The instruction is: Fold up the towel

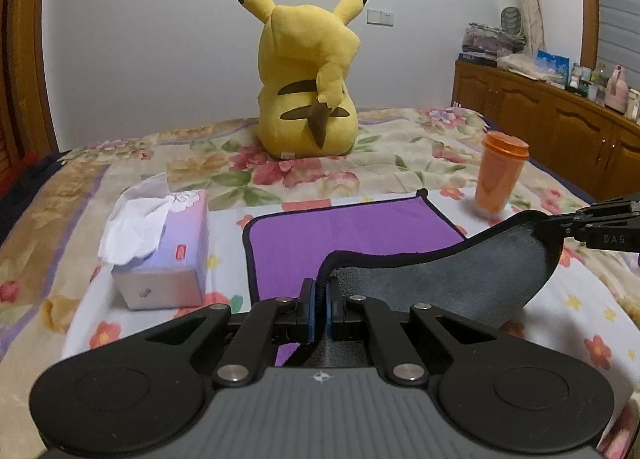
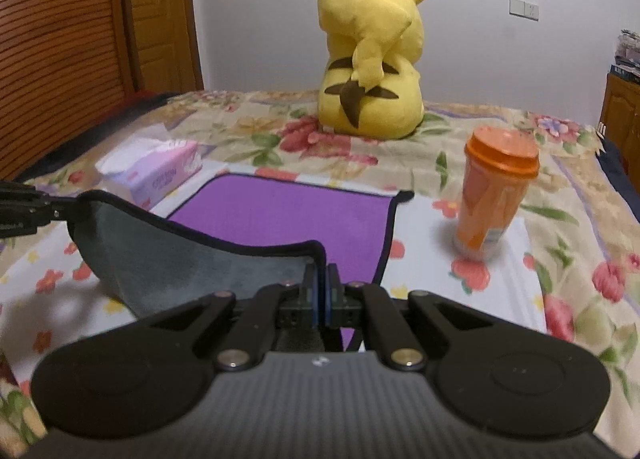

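Note:
A purple towel (image 1: 328,235) with a grey underside and dark edging lies on the flowered bedspread; it also shows in the right wrist view (image 2: 280,219). Its near edge is lifted off the bed, grey side (image 1: 460,271) facing me. My left gripper (image 1: 320,287) is shut on the near left corner. My right gripper (image 2: 321,275) is shut on the near right corner. Each gripper shows at the edge of the other's view, the right gripper (image 1: 568,229) and the left gripper (image 2: 56,213), with the lifted edge sagging between them.
A tissue box (image 1: 168,255) stands left of the towel. An orange lidded cup (image 1: 500,175) stands at its right. A yellow plush toy (image 1: 308,79) sits behind on the bed. A wooden cabinet (image 1: 560,123) with clutter lines the right wall.

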The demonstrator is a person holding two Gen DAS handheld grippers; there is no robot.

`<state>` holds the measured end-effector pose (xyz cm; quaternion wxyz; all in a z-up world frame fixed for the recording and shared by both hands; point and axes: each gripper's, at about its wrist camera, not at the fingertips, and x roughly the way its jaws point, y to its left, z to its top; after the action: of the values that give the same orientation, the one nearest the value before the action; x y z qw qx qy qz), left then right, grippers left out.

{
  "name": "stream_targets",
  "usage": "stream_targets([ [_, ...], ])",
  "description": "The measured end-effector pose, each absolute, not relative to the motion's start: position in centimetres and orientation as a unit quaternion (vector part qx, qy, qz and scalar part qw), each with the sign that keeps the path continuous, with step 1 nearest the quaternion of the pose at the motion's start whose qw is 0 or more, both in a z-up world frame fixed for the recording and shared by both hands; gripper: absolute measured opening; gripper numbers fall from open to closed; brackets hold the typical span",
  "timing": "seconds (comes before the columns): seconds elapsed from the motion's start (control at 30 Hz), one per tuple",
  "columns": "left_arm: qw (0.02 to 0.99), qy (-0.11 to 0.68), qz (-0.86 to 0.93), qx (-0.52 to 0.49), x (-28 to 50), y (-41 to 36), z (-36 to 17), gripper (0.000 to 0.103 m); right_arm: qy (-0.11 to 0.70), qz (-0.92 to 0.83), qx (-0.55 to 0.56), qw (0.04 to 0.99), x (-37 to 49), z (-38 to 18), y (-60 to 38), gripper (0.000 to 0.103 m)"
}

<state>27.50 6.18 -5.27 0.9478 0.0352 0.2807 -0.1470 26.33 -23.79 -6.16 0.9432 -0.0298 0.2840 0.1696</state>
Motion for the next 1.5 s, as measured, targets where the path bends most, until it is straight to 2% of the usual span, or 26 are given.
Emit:
stream_targets([
  [0.93, 0.964, 0.226, -0.130, 0.057, 34.8, 5.9, -2.1, 0.008, 0.242, 0.160, -0.078, 0.954, 33.0, -3.6, -23.0, 0.004],
  [1.5, 0.966, 0.231, -0.105, 0.053, 40.6, 5.7, -3.9, 0.008, 0.224, 0.130, -0.107, 0.960, 38.0, -4.4, -21.9, 0.004],
])
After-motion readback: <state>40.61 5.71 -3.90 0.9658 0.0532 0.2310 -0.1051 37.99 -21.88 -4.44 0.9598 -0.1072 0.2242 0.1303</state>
